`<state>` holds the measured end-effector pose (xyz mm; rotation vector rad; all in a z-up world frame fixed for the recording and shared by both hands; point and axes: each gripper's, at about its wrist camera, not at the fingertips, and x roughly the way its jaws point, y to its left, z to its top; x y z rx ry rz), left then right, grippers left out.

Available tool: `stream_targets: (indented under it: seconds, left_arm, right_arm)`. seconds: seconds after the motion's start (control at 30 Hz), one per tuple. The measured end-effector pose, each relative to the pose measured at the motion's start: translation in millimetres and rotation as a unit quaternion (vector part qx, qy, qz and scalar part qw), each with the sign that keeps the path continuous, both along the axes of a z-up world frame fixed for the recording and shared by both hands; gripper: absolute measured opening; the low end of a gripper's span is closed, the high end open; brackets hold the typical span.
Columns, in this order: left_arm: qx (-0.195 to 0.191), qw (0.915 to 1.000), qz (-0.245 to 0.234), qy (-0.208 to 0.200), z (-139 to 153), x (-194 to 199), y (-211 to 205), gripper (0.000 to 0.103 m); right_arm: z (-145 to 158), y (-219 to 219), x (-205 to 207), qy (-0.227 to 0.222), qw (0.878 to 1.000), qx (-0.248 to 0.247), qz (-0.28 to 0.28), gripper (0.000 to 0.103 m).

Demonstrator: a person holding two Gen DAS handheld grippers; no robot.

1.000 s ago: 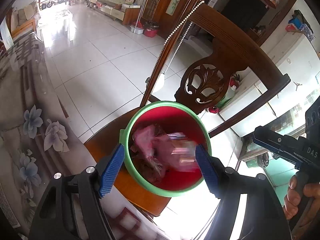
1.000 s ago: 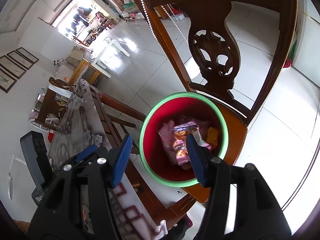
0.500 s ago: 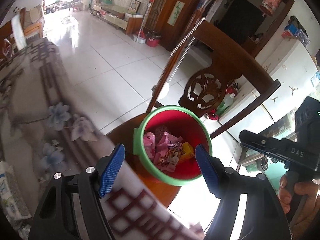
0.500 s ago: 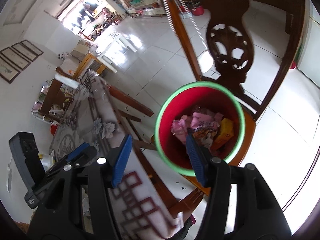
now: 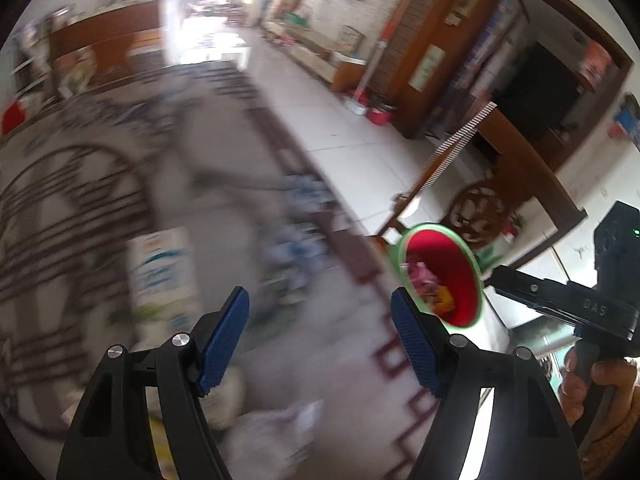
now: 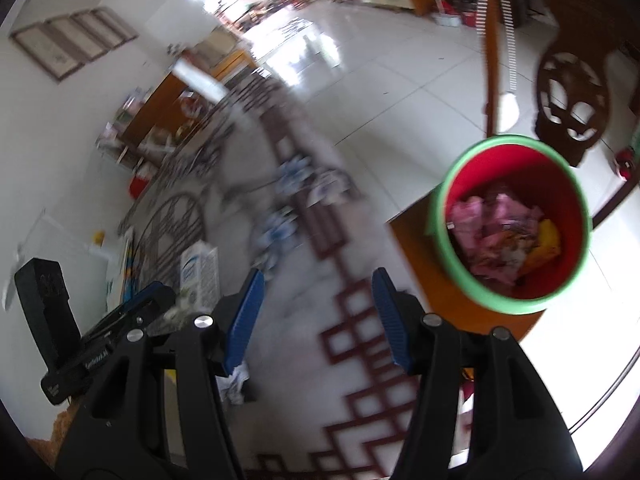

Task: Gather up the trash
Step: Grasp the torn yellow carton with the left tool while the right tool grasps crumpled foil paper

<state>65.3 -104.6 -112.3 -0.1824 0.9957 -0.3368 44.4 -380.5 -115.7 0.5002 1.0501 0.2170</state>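
Observation:
A red bucket (image 6: 520, 168) with a green rim stands on a wooden chair seat (image 6: 416, 248) beside the table. It holds pink and yellow wrappers (image 6: 496, 232). In the left wrist view the bucket (image 5: 452, 256) sits to the right of my fingers. My left gripper (image 5: 320, 336) hangs open and empty over the patterned tablecloth (image 5: 320, 360). My right gripper (image 6: 316, 316) is also open, with nothing between its pads, above the cloth's red border. A white carton (image 6: 200, 272) lies on the table, and a crumpled white scrap (image 6: 236, 384) lies near the left fingers. Both views are motion-blurred.
The carved chair back (image 6: 572, 92) rises behind the bucket. A person's hand (image 5: 592, 380) holds the right gripper's handle at the right of the left wrist view. The carton (image 5: 160, 272) and pale crumpled material (image 5: 276, 432) lie below my left gripper. White tiled floor lies beyond.
Both grippers swung from above the bucket to over the table. The bucket slid to the right in both views and looks smaller. Jaw openings look the same.

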Motion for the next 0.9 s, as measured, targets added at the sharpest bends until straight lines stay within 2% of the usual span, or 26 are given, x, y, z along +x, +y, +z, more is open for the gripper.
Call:
stream_targets:
  seconds: [0.17, 0.37, 0.53, 0.67, 0.7, 0.73, 0.8, 0.9]
  left_arm:
    - [0.007, 0.9983, 0.055, 0.021, -13.7, -25.6, 63.7, 0.07]
    - [0.003, 0.9918, 0.102, 0.078, -44.6, -60.9, 124.5, 0.07]
    - [-0.021, 0.9861, 0.108, 0.125, -74.3, -69.9, 140.0, 0.07]
    - [-0.012, 0.9862, 0.087, 0.141, -90.8, -67.0, 129.7, 0.07]
    - [-0.008, 0.9866, 0.083, 0.14, -92.3, -67.3, 128.0, 0.068]
    - [-0.002, 0.9871, 0.078, 0.14, -94.4, -67.5, 127.0, 0.068]
    - [0.012, 0.988, 0.072, 0.136, -96.5, -67.6, 126.0, 0.053]
    - [0.019, 0.9889, 0.068, 0.131, -95.7, -65.4, 132.1, 0.039]
  right_arm:
    - [-2.5, 43.0, -3.8, 0.009, 0.999, -0.005, 0.035, 0.06]
    - [-23.2, 102.5, -16.8, 0.043, 0.994, -0.002, 0.097, 0.068]
    - [-43.1, 148.6, -25.3, 0.077, 0.986, -0.001, 0.15, 0.074]
    - [-54.6, 178.9, -32.1, 0.095, 0.977, -0.03, 0.19, 0.074]
    - [-57.1, 183.2, -34.8, 0.096, 0.975, -0.04, 0.196, 0.072]
    - [-60.0, 186.4, -36.8, 0.097, 0.973, -0.052, 0.203, 0.061]
    - [-66.2, 195.8, -41.3, 0.101, 0.968, -0.08, 0.217, 0.046]
    - [-71.8, 195.8, -41.5, 0.101, 0.967, -0.087, 0.217, 0.037]
